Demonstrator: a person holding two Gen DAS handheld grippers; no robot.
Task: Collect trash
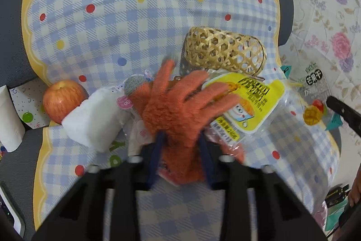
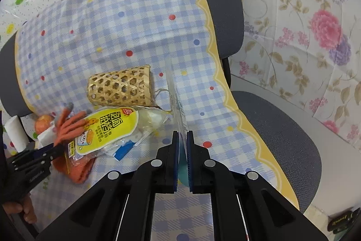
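Observation:
My left gripper point(image 1: 180, 146) is shut on an orange knitted glove point(image 1: 178, 110), whose fingers lie over a yellow snack wrapper point(image 1: 250, 103). My right gripper point(image 2: 183, 139) is shut on a clear plastic snack bag point(image 2: 174, 92), seen edge-on and held up above the checked cloth; the same bag, with a mango print, shows at the right of the left wrist view point(image 1: 315, 92). The glove point(image 2: 70, 121) and yellow wrapper point(image 2: 106, 130) also show in the right wrist view, with the left gripper point(image 2: 56, 150) on the glove.
A woven bamboo basket point(image 1: 225, 49) lies on its side behind the wrapper. An apple point(image 1: 62, 98) and a white tissue pack point(image 1: 94, 121) sit at the left. All rest on a blue checked cloth point(image 1: 135, 26) over a grey chair point(image 2: 282, 128).

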